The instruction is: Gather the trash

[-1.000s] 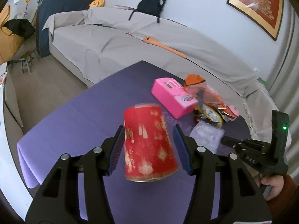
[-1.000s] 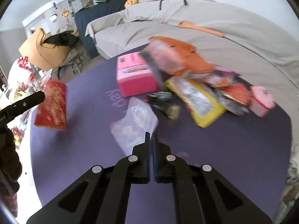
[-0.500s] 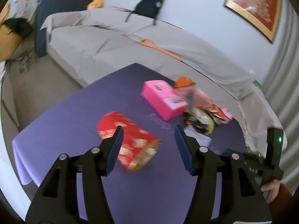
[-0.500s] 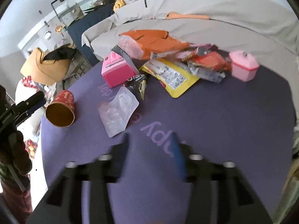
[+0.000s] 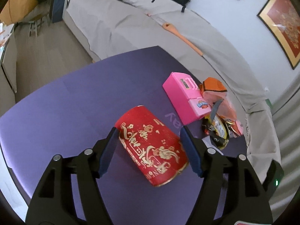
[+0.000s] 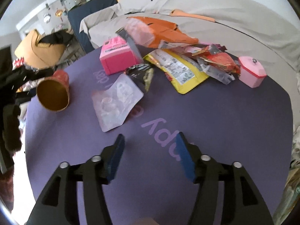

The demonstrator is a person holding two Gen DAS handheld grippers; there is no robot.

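Note:
A red paper cup [image 5: 151, 146] with gold lettering lies on its side on the purple mat [image 5: 56, 112]. My left gripper [image 5: 149, 131] hangs over the cup with a finger on each side. Its jaws are opening and the pads do not press on the cup. In the right wrist view the cup [image 6: 52, 93] shows its open mouth at the left. My right gripper [image 6: 150, 136] is over bare mat, jaws opening, nothing between them. A clear plastic bag [image 6: 116, 101] lies just ahead of it. Beyond are a black wrapper [image 6: 142, 71], a yellow snack bag [image 6: 180, 69] and red wrappers [image 6: 219, 58].
A pink toy box [image 6: 116, 58] and a pink pot [image 6: 252, 73] stand among the wrappers, with an orange bag [image 6: 159, 30] behind. A sofa under a grey sheet [image 5: 131, 24] runs along the mat's far side. A person's dark sleeve [image 6: 9, 97] is at the left.
The red cup stood upright between my left fingers, then tipped over and now lies on its side. Left jaws have widened. My right gripper went from shut to open.

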